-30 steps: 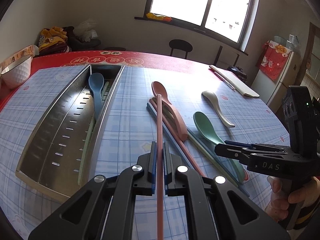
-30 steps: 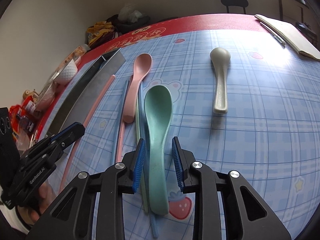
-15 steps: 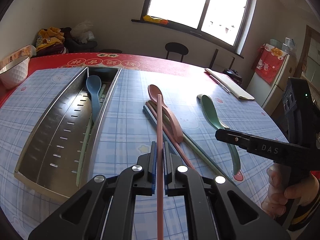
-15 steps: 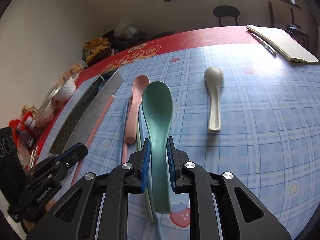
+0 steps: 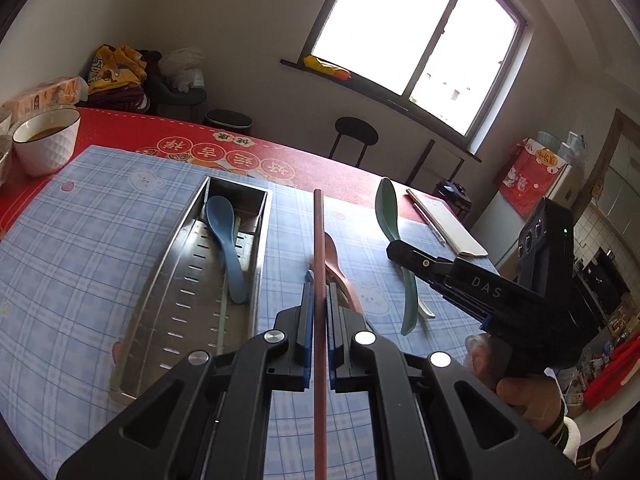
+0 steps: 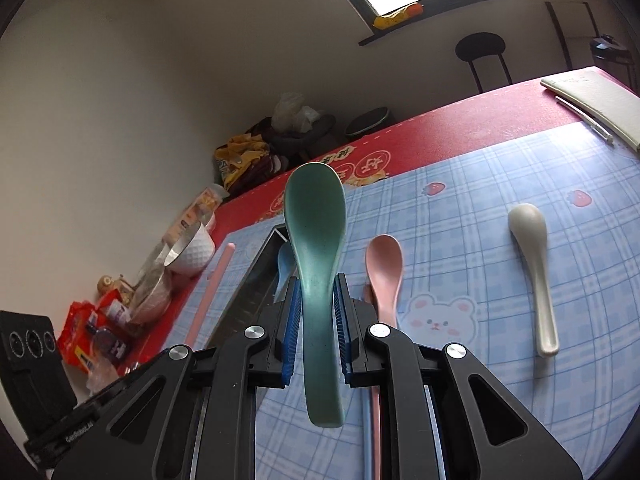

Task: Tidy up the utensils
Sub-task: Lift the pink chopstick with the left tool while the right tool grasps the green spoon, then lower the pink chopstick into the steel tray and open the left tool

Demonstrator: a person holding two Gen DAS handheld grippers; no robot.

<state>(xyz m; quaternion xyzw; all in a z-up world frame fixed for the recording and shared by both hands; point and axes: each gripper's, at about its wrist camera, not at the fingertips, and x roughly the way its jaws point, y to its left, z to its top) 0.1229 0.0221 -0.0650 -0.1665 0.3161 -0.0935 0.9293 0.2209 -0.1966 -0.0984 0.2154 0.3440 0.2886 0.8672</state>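
Observation:
My left gripper point(image 5: 319, 300) is shut on a pink chopstick point(image 5: 319, 240) and holds it above the table, just right of the steel utensil tray point(image 5: 176, 280). A blue spoon point(image 5: 226, 240) lies in the tray. My right gripper point(image 6: 317, 300) is shut on a green spoon point(image 6: 316, 232), lifted, bowl pointing up; the spoon also shows in the left wrist view point(image 5: 390, 216). A pink spoon point(image 6: 384, 268), a white spoon point(image 6: 534, 256) and more chopsticks point(image 6: 374, 432) lie on the blue plaid mat.
A white bowl point(image 5: 46, 140) stands at the table's far left, with snack packets point(image 6: 96, 340) and a metal bowl beside it. A notebook with a pen point(image 5: 444, 220) lies at the far right. A stool point(image 5: 356, 136) stands beyond the table.
Both grippers have risen. The right gripper closed on the green spoon and lifted it off the mat. The left gripper raised the pink chopstick, its tip pointing higher.

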